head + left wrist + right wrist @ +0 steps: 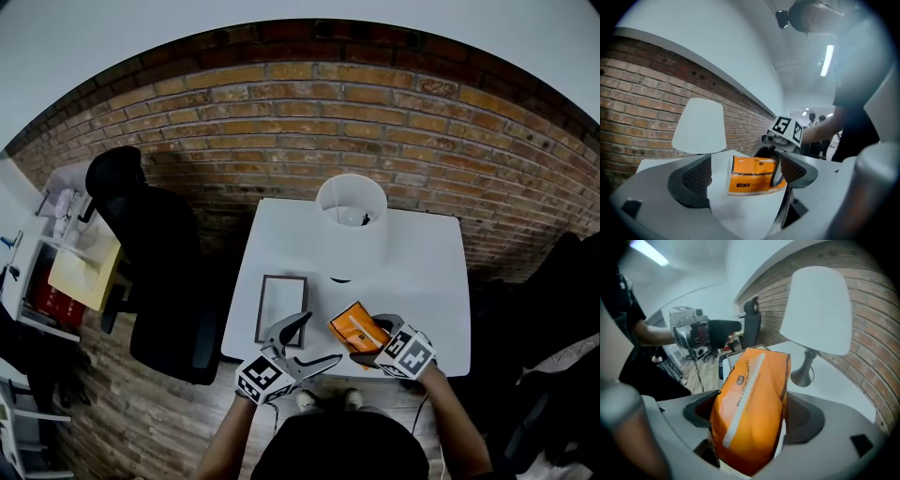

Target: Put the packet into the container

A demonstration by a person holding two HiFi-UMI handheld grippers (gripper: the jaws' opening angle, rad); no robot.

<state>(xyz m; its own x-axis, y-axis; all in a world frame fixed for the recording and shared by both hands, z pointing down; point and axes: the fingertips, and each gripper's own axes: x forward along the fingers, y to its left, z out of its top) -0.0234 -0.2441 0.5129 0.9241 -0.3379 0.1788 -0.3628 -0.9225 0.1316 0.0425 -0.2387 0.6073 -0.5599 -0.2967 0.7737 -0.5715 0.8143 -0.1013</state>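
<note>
Right tool (pixel 373 339) is closed firmly on the packet (pixel 356 325); left tool (pixel 323 337) stands open, empty. Best to carry the packet over the container (pixel 282 278) and release low.

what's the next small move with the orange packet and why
Probably swing the right gripper left, toward the container. Its jaws are clamped on the packet, and the container lies empty on the table to its left, so the packet isn't over it yet. The left gripper is open and holds nothing.
</note>
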